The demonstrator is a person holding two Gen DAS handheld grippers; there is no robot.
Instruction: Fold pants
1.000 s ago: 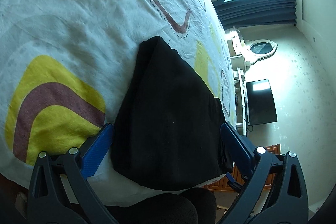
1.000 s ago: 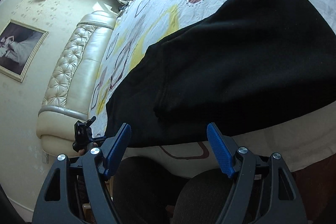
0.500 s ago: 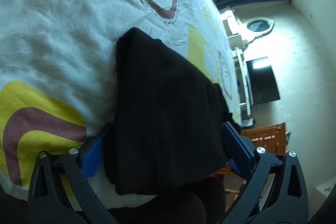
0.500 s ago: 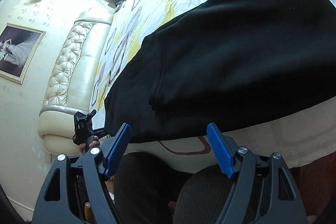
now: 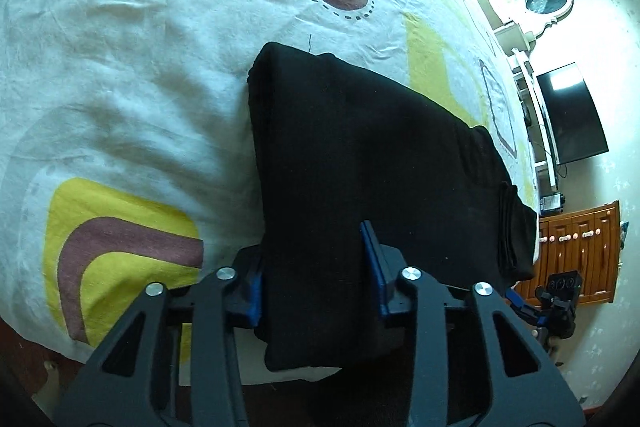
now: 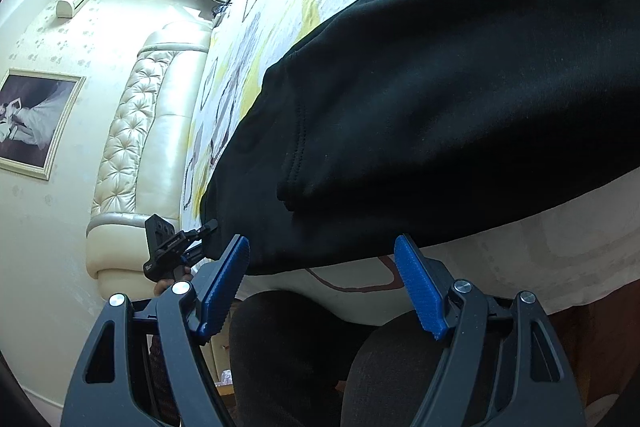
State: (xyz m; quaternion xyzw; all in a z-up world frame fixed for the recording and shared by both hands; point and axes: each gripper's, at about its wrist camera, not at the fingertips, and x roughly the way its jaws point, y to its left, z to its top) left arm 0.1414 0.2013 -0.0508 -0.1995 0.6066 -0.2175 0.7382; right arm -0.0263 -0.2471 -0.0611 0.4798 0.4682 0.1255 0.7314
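Already the black pants [image 5: 360, 163] lie as a thick, partly folded bundle at the near edge of the bed [image 5: 120, 75], on its white sheet with yellow and maroon shapes, one end hanging slightly over the side. The left gripper [image 5: 316, 267] has its blue pads drawn in narrow around the near end of that bundle, pinching a thick stack of cloth between them. The right gripper [image 6: 322, 281] stands wide, its pads spread and holding nothing, just short of the other hanging edge of the pants [image 6: 440, 99], where a stitched seam shows.

My reading is that the left side has its hold and the right has yet to take its own before the next fold can be lifted over. The risks follow from that. The left pads seem to bite only part of the bundle's width, so a lift could peel away the top layers and leave the lower ones on the bed, spoiling the fold. If the right gripper shuts too shallow on the overhanging hem, or catches just one layer beside the seam, the cloth may slip out partway and the fold would land skewed. Pulling with one side alone could also drag the whole bundle off the edge, since it already overhangs. The bedsheet beneath looks loose and might get pinched along with the pants.
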